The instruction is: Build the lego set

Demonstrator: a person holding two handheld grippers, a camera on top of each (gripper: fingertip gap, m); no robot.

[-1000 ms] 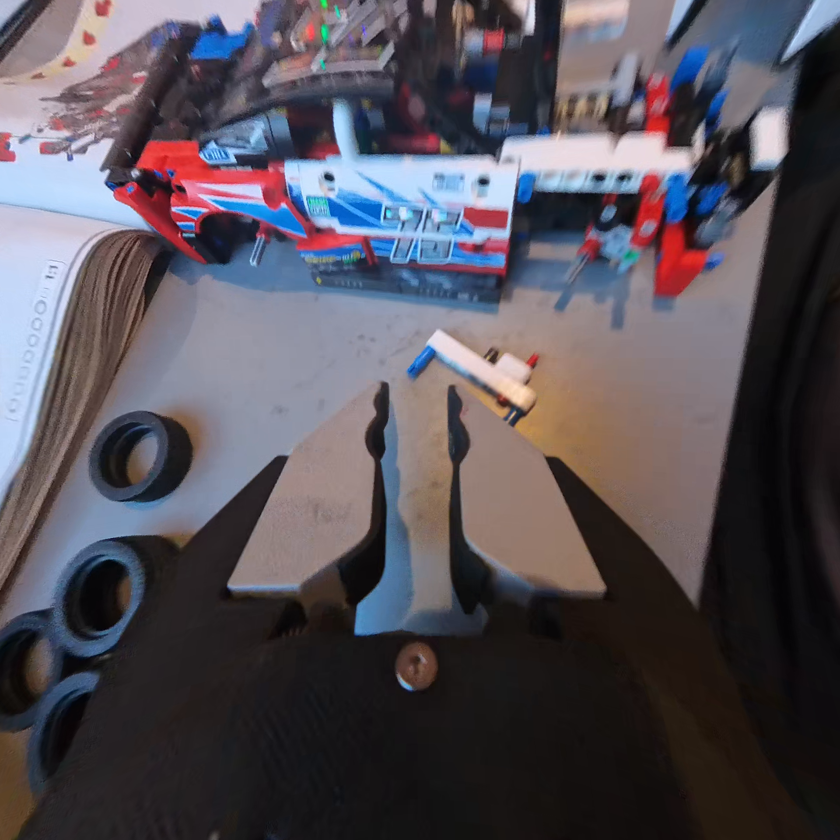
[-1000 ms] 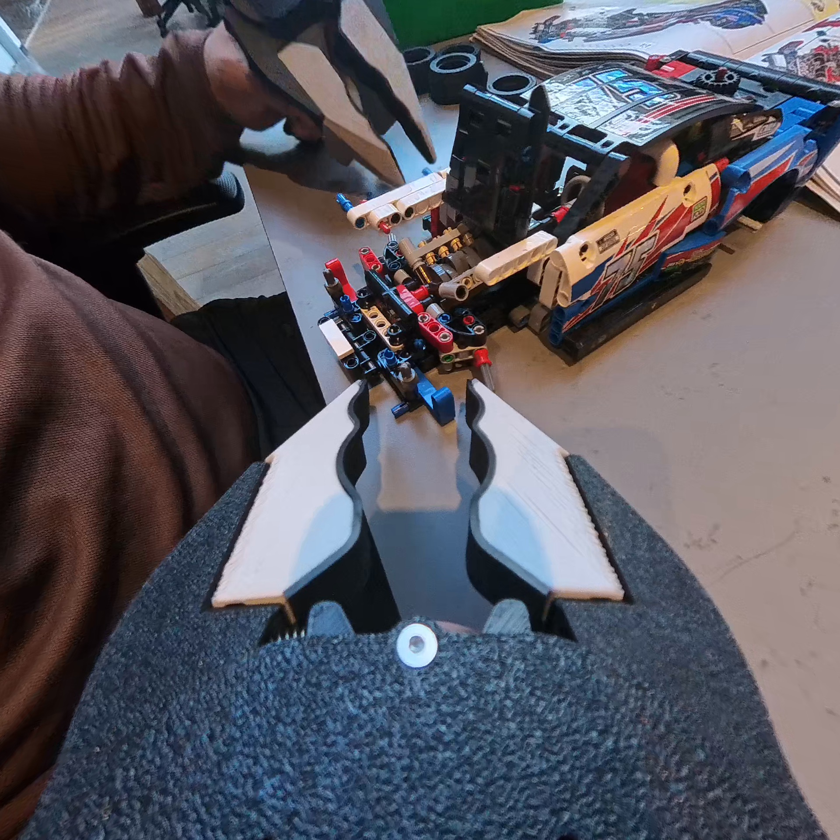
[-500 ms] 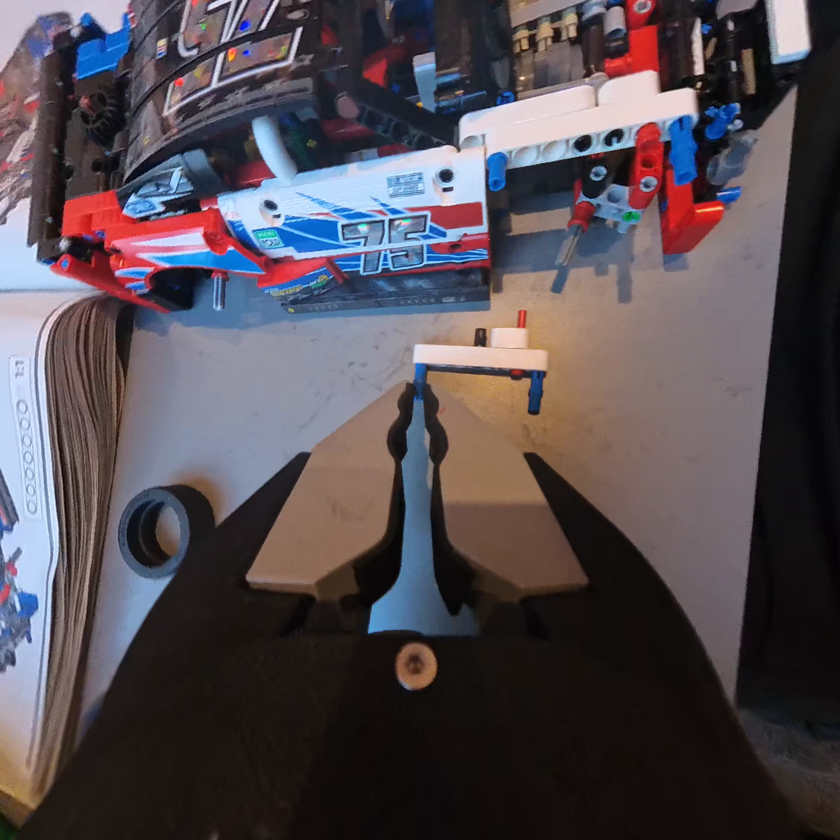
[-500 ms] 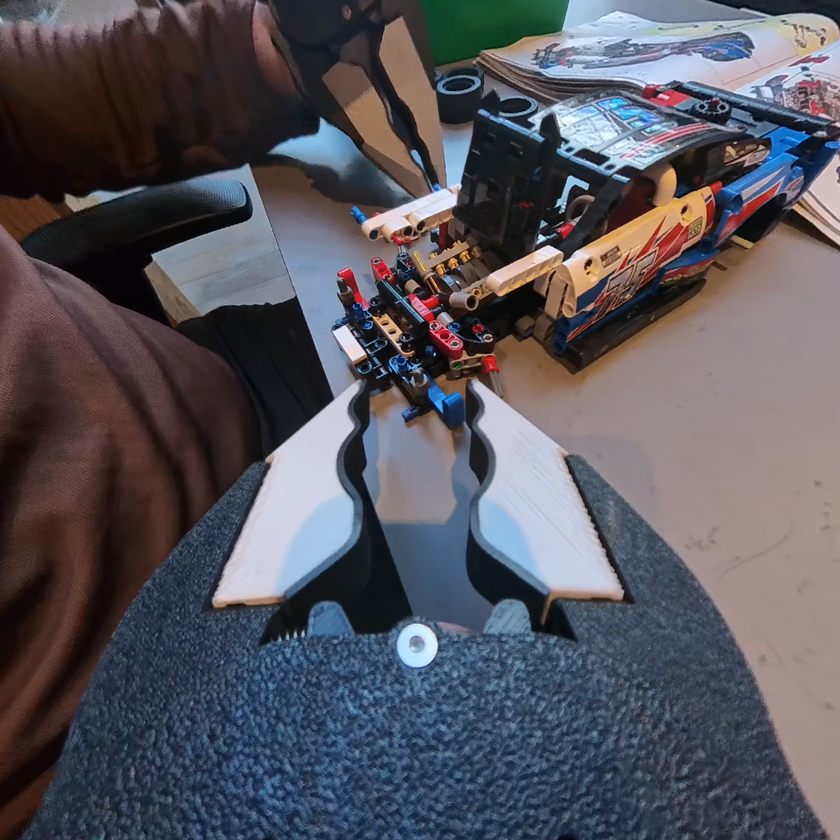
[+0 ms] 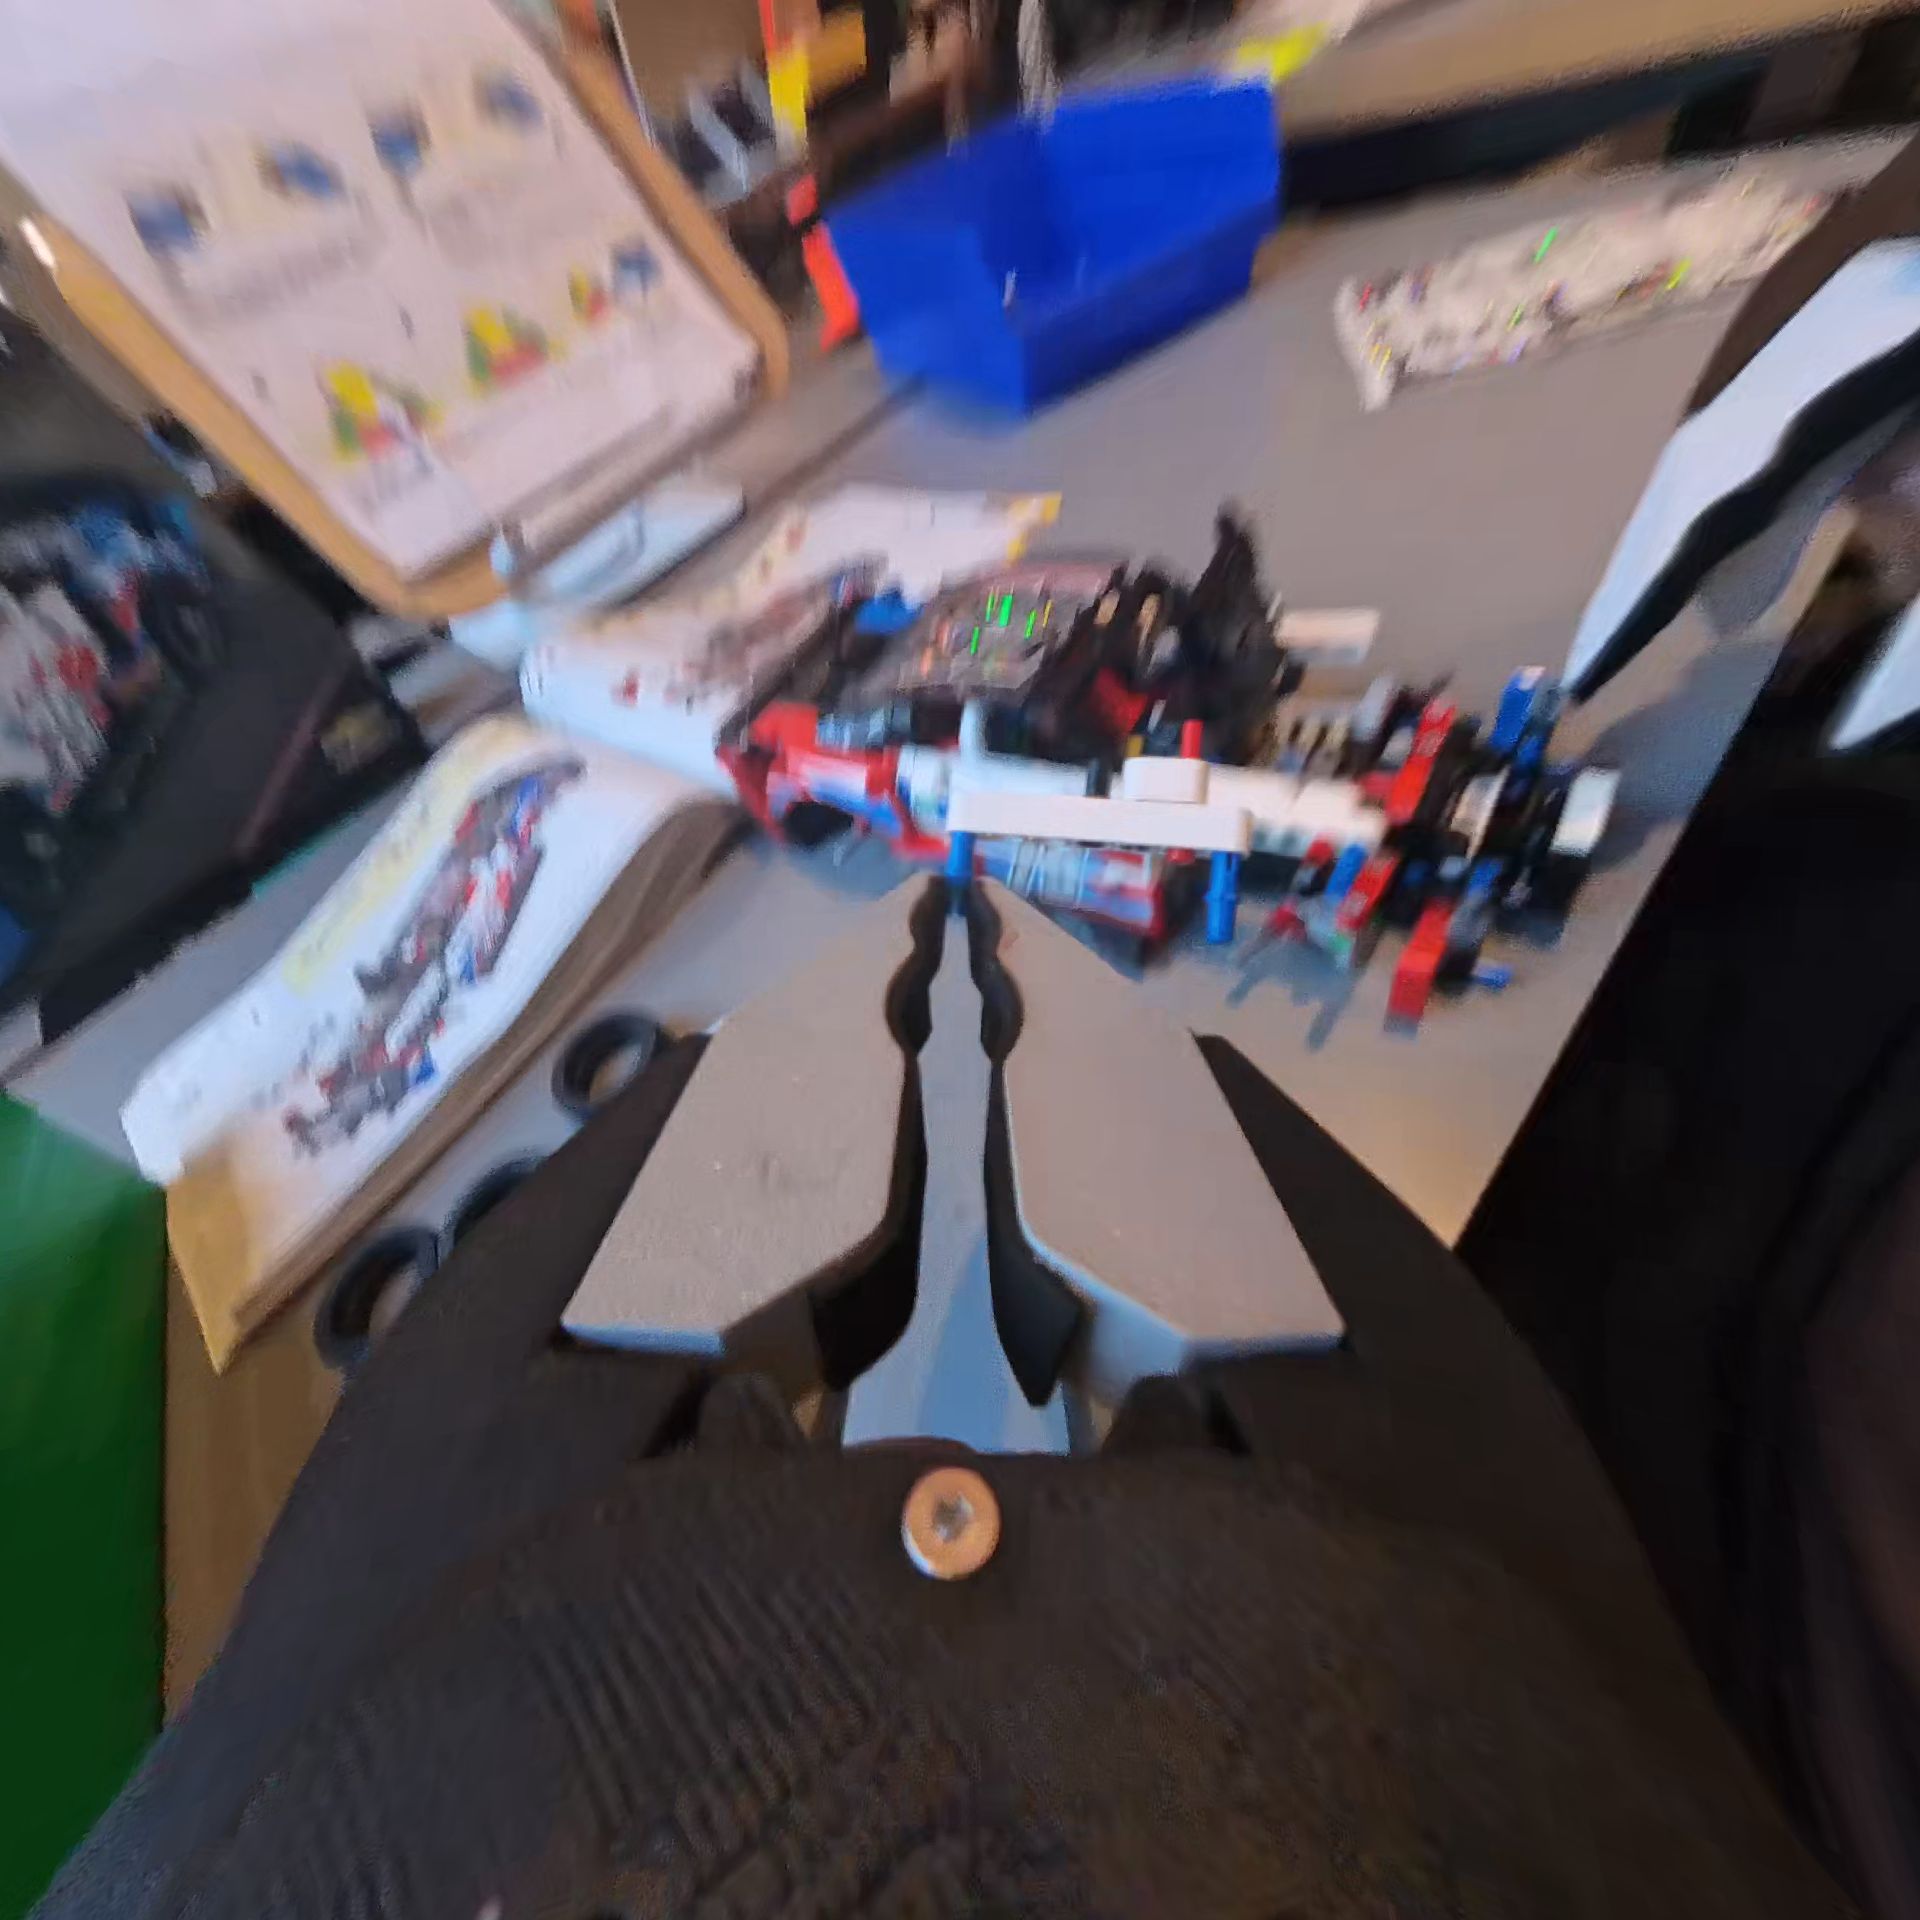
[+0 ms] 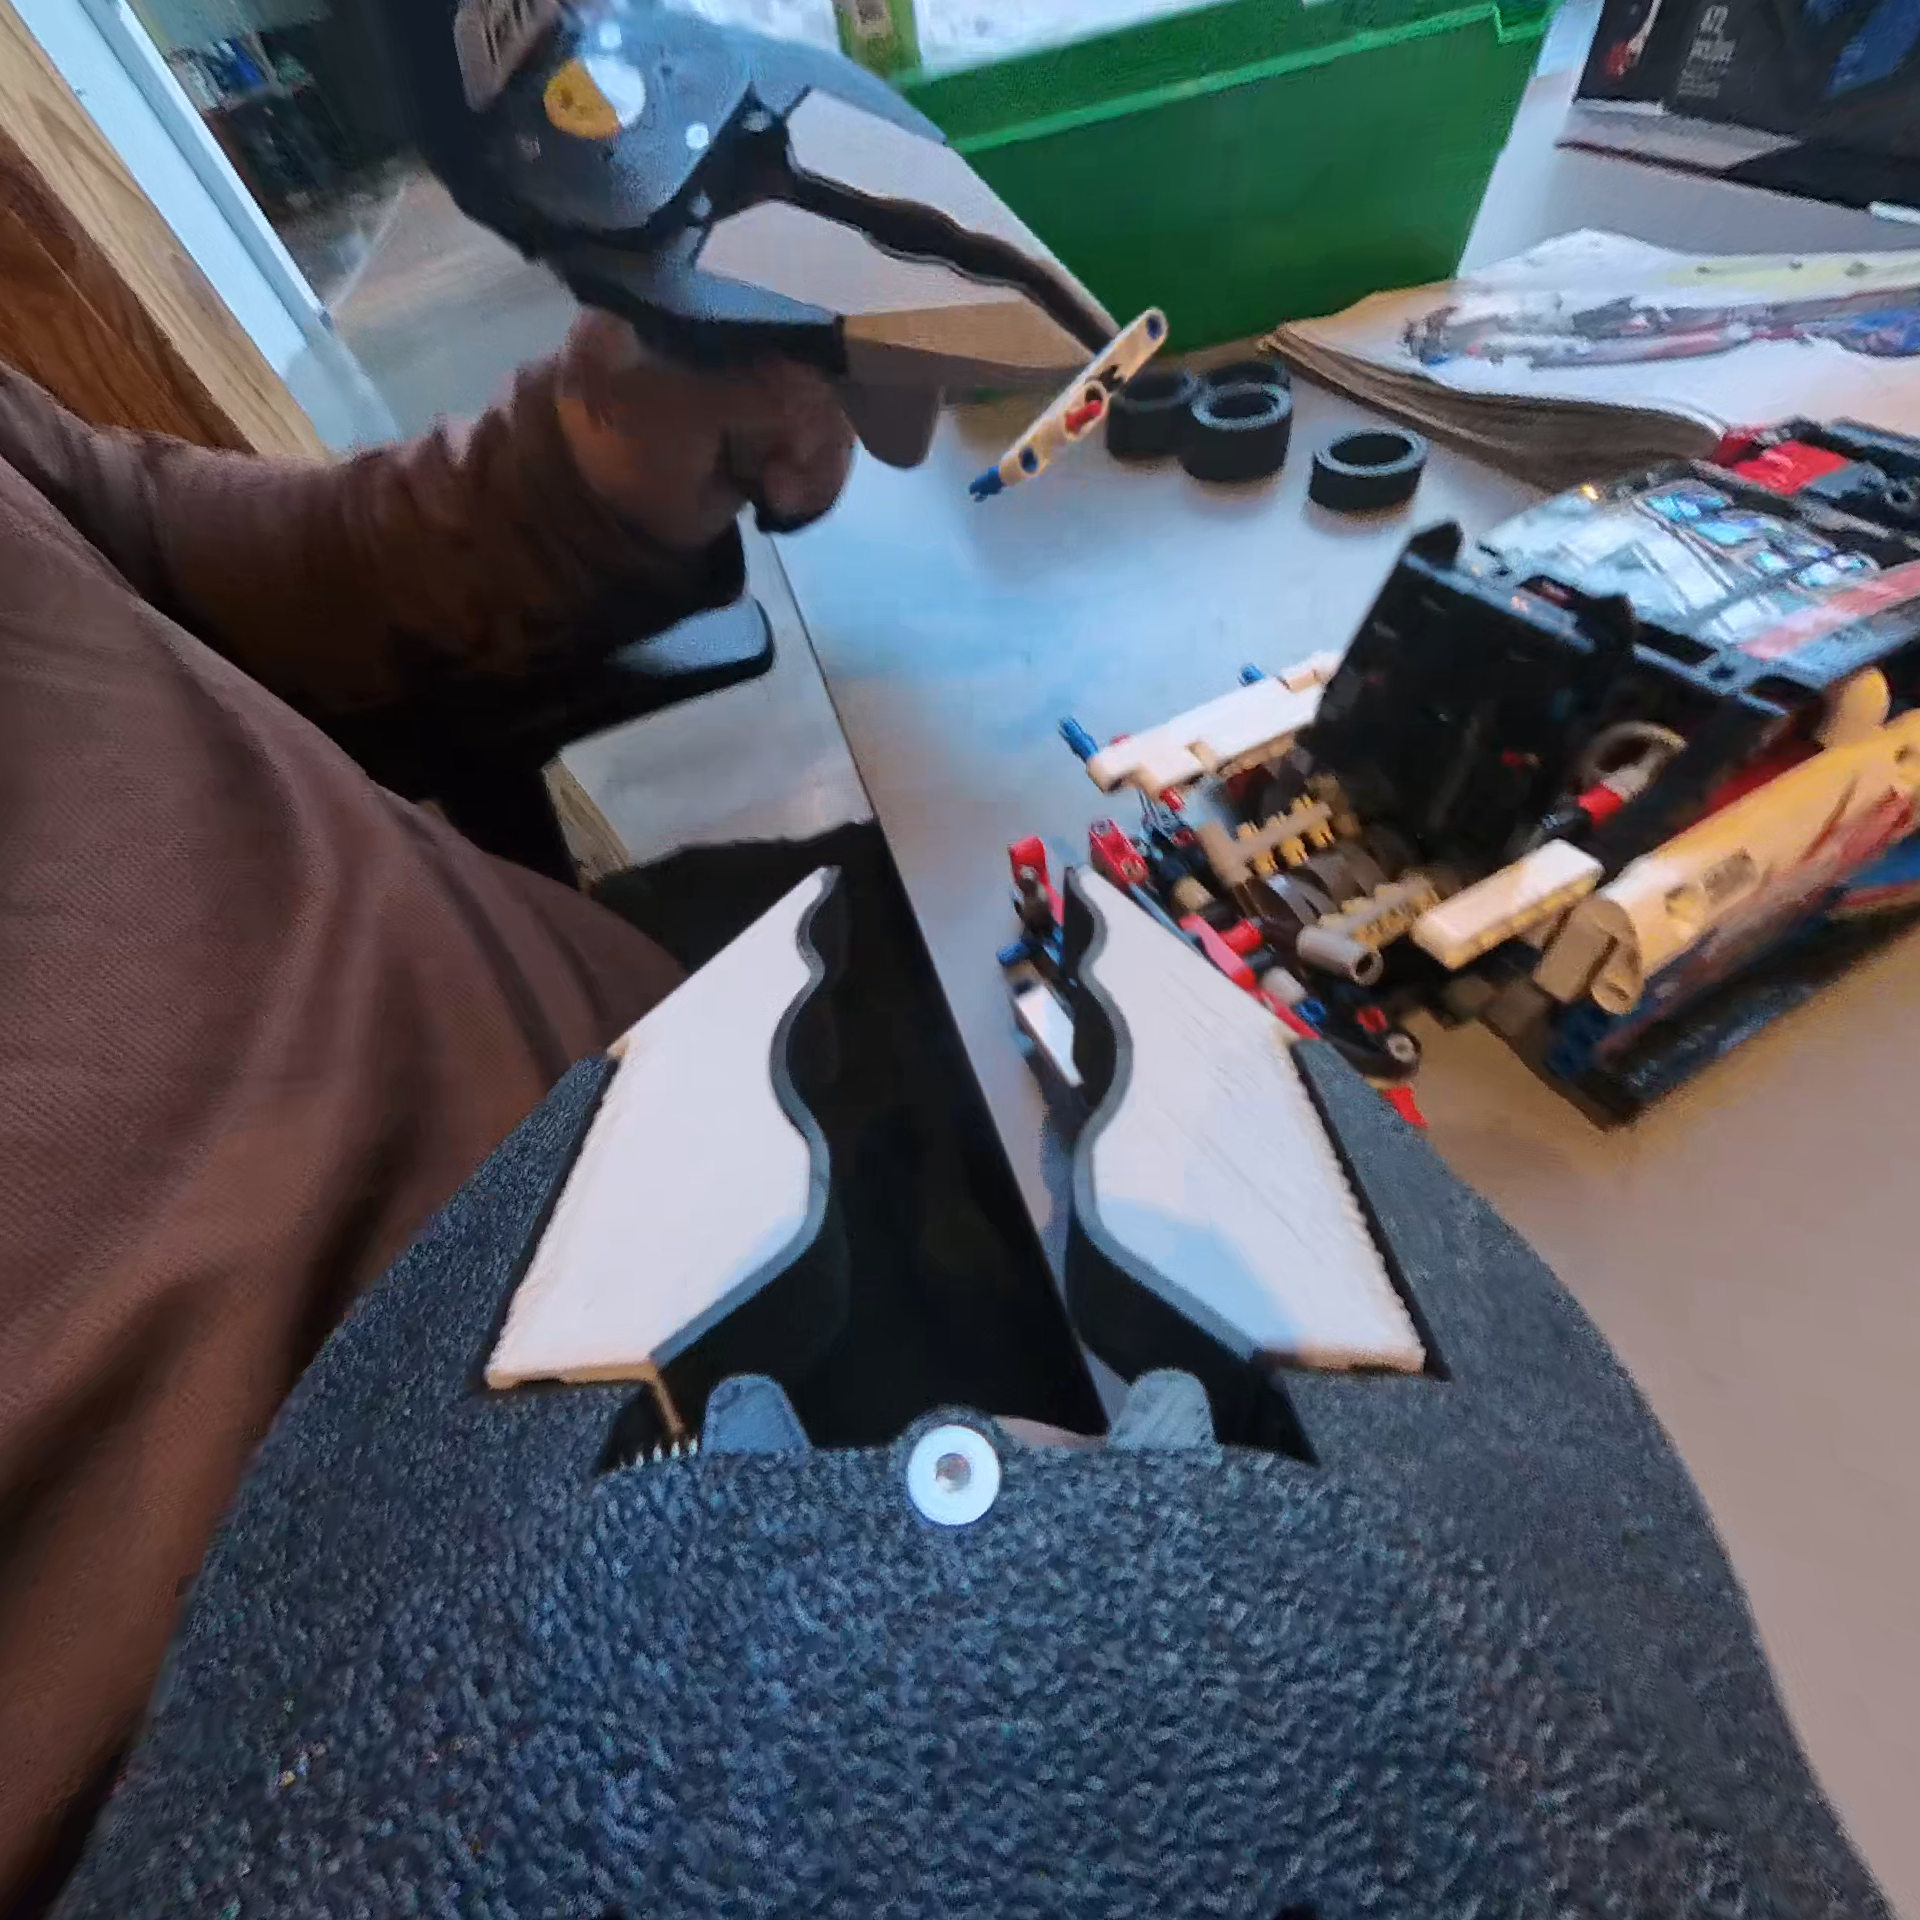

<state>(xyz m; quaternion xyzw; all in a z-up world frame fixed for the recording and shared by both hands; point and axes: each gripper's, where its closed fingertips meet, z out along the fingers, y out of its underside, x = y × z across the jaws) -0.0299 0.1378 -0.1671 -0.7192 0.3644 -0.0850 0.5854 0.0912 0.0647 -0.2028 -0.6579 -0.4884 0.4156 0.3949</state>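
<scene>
My left gripper is shut on a blue pin under one end of a small white beam piece and holds it in the air. The right wrist view shows that piece hanging from the left gripper's tips, well above the table. The red, white and blue car model stands on the grey table. It also shows in the right wrist view. My right gripper is open and empty, over the table's near edge beside the car's open rear mechanism.
Black tyres lie behind the car, and some show near my left gripper. An open instruction booklet lies at the left. A green bin and a blue bin stand further back. A person's brown sleeve fills the left.
My left gripper shut on the blue pin of the white beam piece lying on the table and lifted it clear. My right gripper stayed open and drew back towards the table's edge.
</scene>
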